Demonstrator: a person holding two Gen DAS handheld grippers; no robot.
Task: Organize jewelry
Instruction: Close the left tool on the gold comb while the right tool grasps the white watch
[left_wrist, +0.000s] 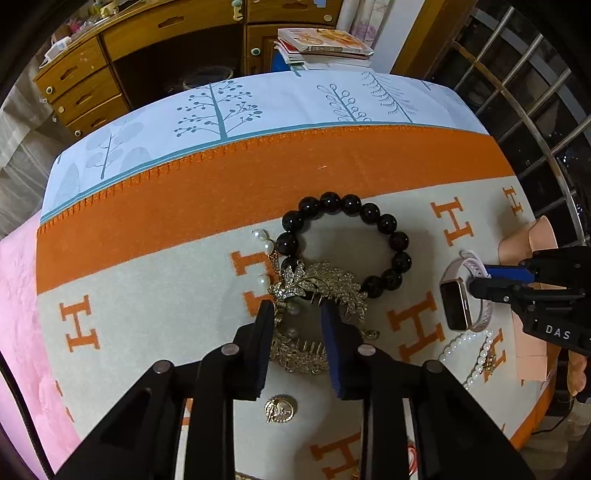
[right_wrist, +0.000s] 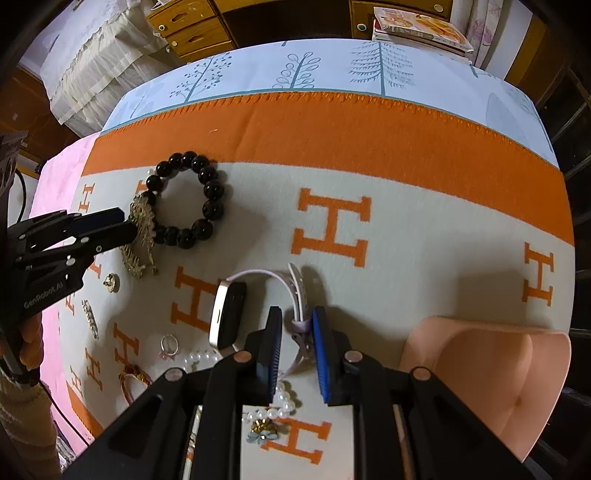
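A gold rhinestone hair comb (left_wrist: 321, 284) lies on the orange-and-grey blanket (left_wrist: 147, 288), partly over a black bead bracelet (left_wrist: 347, 243). My left gripper (left_wrist: 297, 312) is open, its fingers on either side of the comb's near part. A second gold comb (left_wrist: 299, 354) lies between the fingers lower down. My right gripper (right_wrist: 297, 319) is open around the lilac strap of a smartwatch (right_wrist: 229, 314). In the right wrist view the left gripper (right_wrist: 127, 225) touches the comb (right_wrist: 142, 236) beside the bracelet (right_wrist: 188, 199).
A gold brooch (left_wrist: 279, 408), pearl earrings (left_wrist: 264, 236) and a pearl necklace (left_wrist: 476, 358) lie nearby. A ring (right_wrist: 169, 345), a bar clip (right_wrist: 89, 318) and a peach-pink stand (right_wrist: 491, 373) are at the table's near side. Books (left_wrist: 325, 46) and drawers stand behind.
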